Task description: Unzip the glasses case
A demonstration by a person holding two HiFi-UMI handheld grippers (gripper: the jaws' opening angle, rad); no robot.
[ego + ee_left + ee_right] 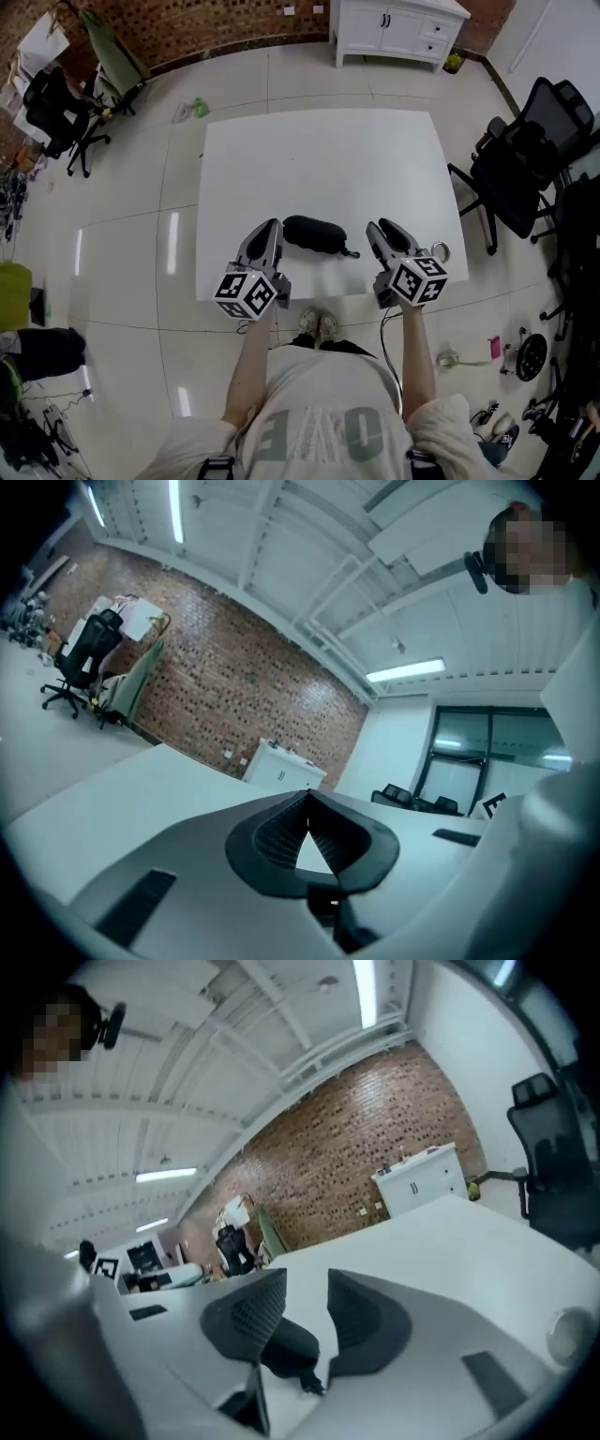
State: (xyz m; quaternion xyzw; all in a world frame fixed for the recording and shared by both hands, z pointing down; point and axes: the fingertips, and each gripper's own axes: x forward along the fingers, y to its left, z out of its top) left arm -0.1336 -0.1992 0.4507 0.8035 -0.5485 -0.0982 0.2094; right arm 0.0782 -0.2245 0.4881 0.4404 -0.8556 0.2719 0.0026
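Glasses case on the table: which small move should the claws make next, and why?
Probably ease the right claw forward and down to the zip pull. The glasses case lies untouched on the table, and its pull end shows through the gap of that open claw. The left claw is shut and empty, so it could open afterwards to steady the case.

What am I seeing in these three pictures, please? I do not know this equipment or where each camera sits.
There is no robot: a person holds a gripper in each hand. One picture comes from a camera on the person's head, looking down. The other two come from cameras riding on the grippers. On the white table lies a black glasses case. The left gripper has its fingers closed and empty. The right gripper has its fingers apart, pointing toward the case. Nothing is held.
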